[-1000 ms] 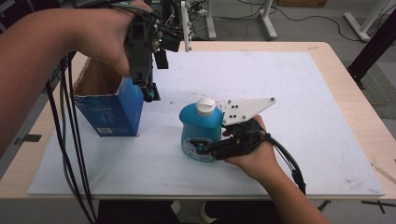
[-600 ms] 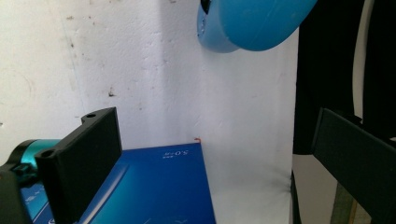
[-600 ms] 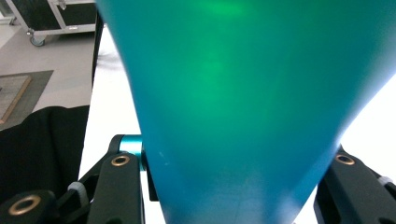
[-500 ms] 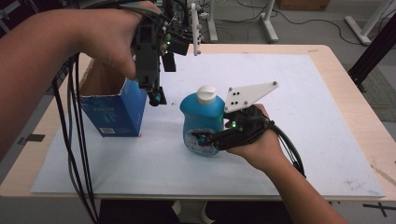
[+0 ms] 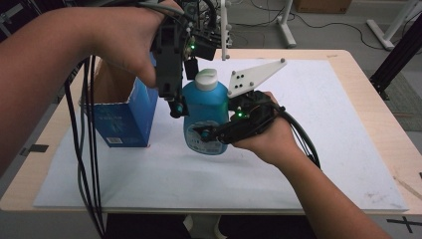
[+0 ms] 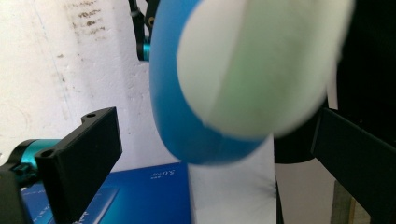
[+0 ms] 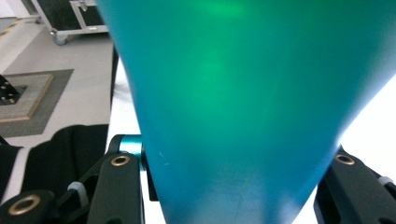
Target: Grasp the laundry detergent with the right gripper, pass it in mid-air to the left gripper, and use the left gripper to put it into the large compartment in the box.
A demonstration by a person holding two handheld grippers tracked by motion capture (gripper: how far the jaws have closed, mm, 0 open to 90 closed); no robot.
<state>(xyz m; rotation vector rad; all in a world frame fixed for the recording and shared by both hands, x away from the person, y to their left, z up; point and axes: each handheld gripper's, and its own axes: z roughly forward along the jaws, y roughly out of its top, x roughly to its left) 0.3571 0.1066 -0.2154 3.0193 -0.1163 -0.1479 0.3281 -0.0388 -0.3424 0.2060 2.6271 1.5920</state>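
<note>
A blue bottle [image 5: 205,112] with a white cap is held off the white mat, tilted slightly. My right gripper [image 5: 209,137] comes in from the right and is shut on the bottle's lower body; in the right gripper view the bottle [image 7: 243,93] sits between both black jaws of the gripper [image 7: 229,186]. My left gripper [image 5: 177,105] points down at the bottle's upper left side. Its jaws stand wide open in the left gripper view [image 6: 210,121], with the blurred cap and shoulder of the bottle [image 6: 177,116] close before the camera. An open blue carton [image 5: 124,117] stands left of the bottle.
A white mat [image 5: 323,149] covers most of the wooden table [image 5: 378,99]. Black cables [image 5: 89,149] hang from the left gripper over the table's left side. The blue carton [image 6: 140,196] lies below the left gripper's jaws. Stand legs are on the floor behind the table.
The right gripper has raised the bottle off the mat. The left gripper has moved right from over the carton to the bottle's top.
</note>
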